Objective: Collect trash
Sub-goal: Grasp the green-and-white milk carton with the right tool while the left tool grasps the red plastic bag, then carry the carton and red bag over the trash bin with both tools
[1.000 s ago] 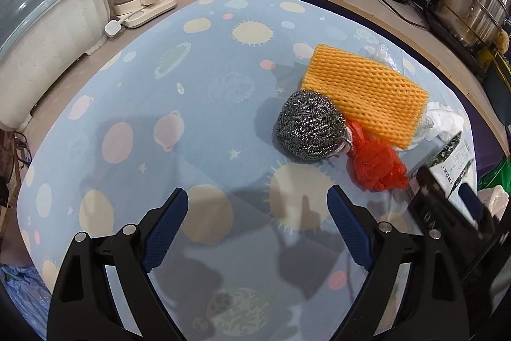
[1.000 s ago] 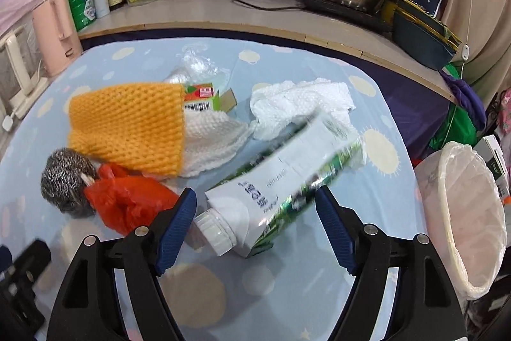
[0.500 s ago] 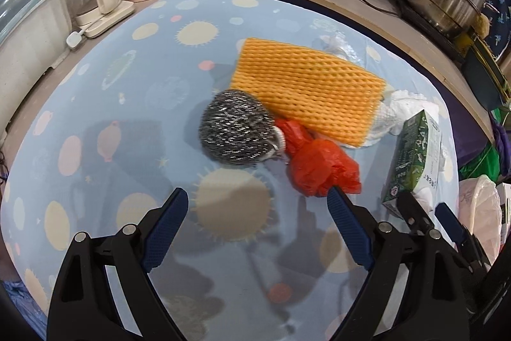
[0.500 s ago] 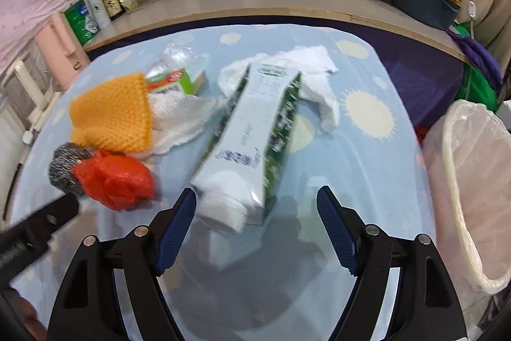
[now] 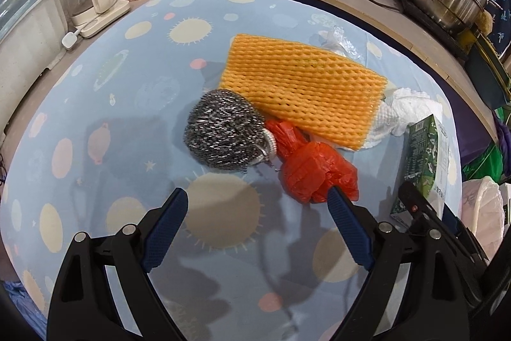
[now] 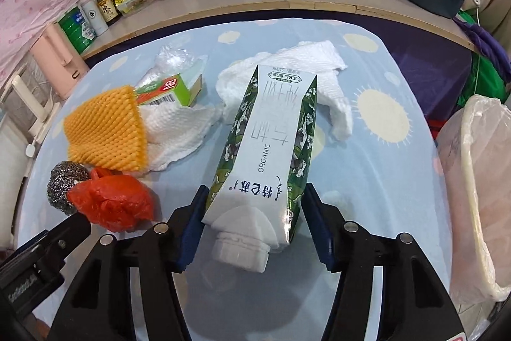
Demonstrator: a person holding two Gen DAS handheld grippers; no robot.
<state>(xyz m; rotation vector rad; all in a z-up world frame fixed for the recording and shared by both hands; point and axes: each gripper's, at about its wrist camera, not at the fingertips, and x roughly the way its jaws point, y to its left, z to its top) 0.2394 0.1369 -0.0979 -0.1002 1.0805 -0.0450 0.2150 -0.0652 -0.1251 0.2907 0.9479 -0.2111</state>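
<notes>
The right gripper point(image 6: 254, 206) has its jaws around the cap end of a milk carton point(image 6: 271, 146) — the left blue pad touches the carton's side, the right pad stands just off it, so whether it pinches cannot be told. The carton lies flat on the blue spotted tablecloth point(image 6: 377, 168), its far end over a white paper towel point(image 6: 306, 63). The left gripper point(image 5: 255, 200) is spread wide above the cloth, its right fingertip point(image 5: 335, 197) against a crumpled red plastic bag point(image 5: 316, 171). Touching the bag are a steel scrubber point(image 5: 223, 133) and an orange mesh sleeve point(image 5: 303, 88). Beside the table's right edge stands a bin with a pale liner point(image 6: 476, 181) — well apart from the carton.
</notes>
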